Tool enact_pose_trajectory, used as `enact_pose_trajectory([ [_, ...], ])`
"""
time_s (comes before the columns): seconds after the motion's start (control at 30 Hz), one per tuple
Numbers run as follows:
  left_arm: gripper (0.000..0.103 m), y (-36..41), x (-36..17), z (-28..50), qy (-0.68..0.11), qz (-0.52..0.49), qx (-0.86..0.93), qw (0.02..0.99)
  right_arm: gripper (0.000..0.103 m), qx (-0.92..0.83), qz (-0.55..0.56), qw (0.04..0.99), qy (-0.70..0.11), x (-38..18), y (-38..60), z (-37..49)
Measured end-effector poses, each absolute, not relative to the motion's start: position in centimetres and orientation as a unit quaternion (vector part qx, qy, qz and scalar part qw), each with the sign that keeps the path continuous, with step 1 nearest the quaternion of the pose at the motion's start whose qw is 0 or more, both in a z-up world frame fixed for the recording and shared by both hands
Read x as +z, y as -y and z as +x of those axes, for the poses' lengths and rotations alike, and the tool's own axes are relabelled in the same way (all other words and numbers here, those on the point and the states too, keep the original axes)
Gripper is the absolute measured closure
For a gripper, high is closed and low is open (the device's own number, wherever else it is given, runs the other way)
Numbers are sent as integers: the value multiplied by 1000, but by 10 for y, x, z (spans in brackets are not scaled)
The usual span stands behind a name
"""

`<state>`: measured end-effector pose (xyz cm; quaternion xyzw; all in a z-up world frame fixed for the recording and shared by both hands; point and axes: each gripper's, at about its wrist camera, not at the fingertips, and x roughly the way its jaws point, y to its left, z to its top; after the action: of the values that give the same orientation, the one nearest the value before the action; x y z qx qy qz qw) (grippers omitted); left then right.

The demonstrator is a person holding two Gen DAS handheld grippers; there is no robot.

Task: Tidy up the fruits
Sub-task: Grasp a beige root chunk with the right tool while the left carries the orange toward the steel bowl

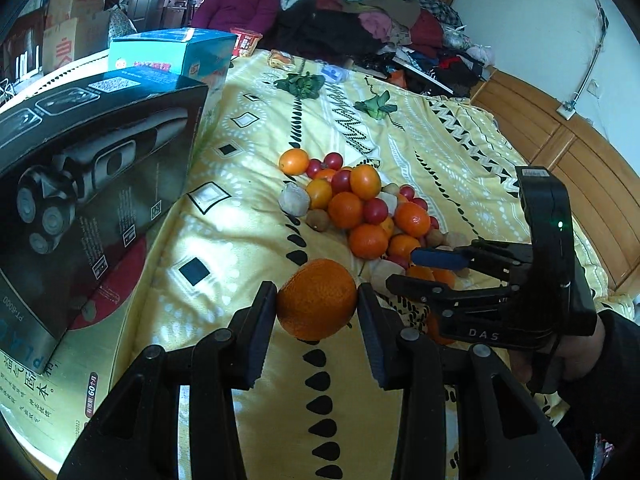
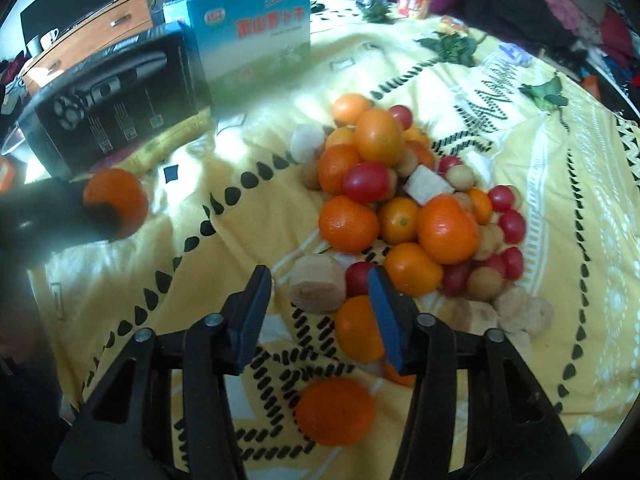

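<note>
- The yellow patterned bedspread (image 2: 520, 184) carries everything; two boxes stand at its edge, a black shaver box (image 1: 92, 168) and a blue box (image 1: 176, 54) behind it.
- The fruit pile (image 2: 404, 208) is too overlapped for an exact count: roughly ten oranges, about as many red cherry tomatoes, several brown and pale pieces.
- The left gripper (image 1: 317, 304) is clamped on one orange (image 1: 317, 305), held apart from the pile and near the shaver box.
- The right gripper (image 2: 320, 276) gapes wide with nothing in it, its fingertips just at the pile's near edge.
- Only the right wrist view shows a loose orange (image 2: 335, 411) below its fingers.
</note>
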<state>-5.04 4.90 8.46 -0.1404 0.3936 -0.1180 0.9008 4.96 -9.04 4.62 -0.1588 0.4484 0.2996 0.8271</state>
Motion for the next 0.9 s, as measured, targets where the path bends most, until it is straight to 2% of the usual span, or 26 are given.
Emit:
enact_pose_trajectory([
  [0.13, 61, -48, 83, -49, -394, -141, -120, 900, 65, 291, -187, 827, -443, 39, 82, 48],
  [0.27, 61, -47, 83, -48, -393, -141, -122, 901, 69, 274, -218, 830, -434, 31, 78, 43],
  [0.43, 61, -48, 91, -48, -384, -143, -120, 904, 70, 268, -205, 843, -419, 40, 83, 35],
  [0.7, 61, -75, 148, -63, -318, -141, -110, 931, 71, 270, -128, 881, -367, 112, 95, 24],
  [0.9, 61, -145, 197, -80, -261, -156, -46, 952, 71, 299, -77, 896, -318, 185, 58, 25],
])
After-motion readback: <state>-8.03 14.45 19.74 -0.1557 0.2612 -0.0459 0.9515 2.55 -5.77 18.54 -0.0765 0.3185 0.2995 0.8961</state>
